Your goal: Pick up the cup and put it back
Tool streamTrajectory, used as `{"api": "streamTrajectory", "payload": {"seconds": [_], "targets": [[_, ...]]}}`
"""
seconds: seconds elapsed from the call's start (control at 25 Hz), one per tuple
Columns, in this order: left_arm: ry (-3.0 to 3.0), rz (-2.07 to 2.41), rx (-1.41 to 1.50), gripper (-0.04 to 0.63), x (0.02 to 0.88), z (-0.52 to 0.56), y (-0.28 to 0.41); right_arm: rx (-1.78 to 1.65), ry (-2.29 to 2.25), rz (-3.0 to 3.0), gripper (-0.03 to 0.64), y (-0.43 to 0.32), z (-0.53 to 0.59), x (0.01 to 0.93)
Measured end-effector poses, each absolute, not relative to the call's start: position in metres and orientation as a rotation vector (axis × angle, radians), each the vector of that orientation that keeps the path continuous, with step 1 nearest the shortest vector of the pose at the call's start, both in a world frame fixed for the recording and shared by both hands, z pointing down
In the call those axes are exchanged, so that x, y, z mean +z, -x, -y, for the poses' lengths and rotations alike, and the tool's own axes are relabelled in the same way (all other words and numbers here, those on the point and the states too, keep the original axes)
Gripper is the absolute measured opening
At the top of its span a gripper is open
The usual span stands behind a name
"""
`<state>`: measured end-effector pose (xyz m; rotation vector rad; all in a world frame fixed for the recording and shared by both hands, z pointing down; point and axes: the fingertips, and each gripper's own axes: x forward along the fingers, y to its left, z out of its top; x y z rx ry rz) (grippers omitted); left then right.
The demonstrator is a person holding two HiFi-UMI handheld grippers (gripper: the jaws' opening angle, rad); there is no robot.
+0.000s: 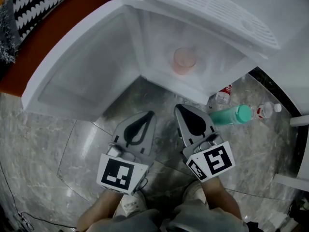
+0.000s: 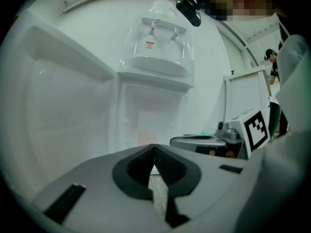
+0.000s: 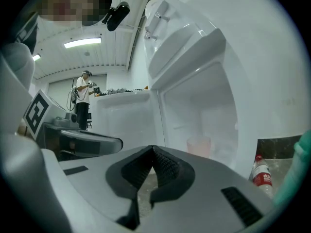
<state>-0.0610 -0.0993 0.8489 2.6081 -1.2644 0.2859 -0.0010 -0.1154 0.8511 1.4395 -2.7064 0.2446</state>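
I hold 2 claws, side by side and apart, low over the marble floor [image 1: 67, 144] in front of the open fridge [image 1: 145, 37]. My left claw [image 1: 150, 113] is closed: in its own view the ribbed pads meet at the tips and nothing sits between them. My right claw [image 1: 177, 107] is closed too, pads together at the tips and empty. Both point toward the fridge, the right one a little nearer to it.

The cup [image 1: 184, 60] is pinkish and see-through. It stands upright inside the fridge, on the bottom of the compartment and toward the back wall. It is well apart from both claws, and neither touches it. In the left gripper view it shows as a pale patch just above my closed tips; in the right gripper view it stands to the right of the tips.

The fridge door [image 1: 72, 76] is swung wide open to my left.

On the floor to the right of the fridge opening lie a teal bottle [image 1: 232, 114] and 2 clear bottles, 1 with a red label [image 1: 220, 97] and 1 with a white cap [image 1: 268, 109]. The teal one is just beside my right claw.

Far behind, the right gripper view shows a person [image 3: 82, 98] standing.
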Motion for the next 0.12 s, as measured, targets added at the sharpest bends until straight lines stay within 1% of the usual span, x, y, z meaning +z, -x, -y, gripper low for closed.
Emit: {"api": "streamTrajectory", "payload": {"seconds": [0.12], "targets": [[-2.604,1.268,0.286,0.014,0.8498,0.0992,0.0628,0.245,-1.43,2.71,0.011,0.0037,0.1149,0.8528]]}}
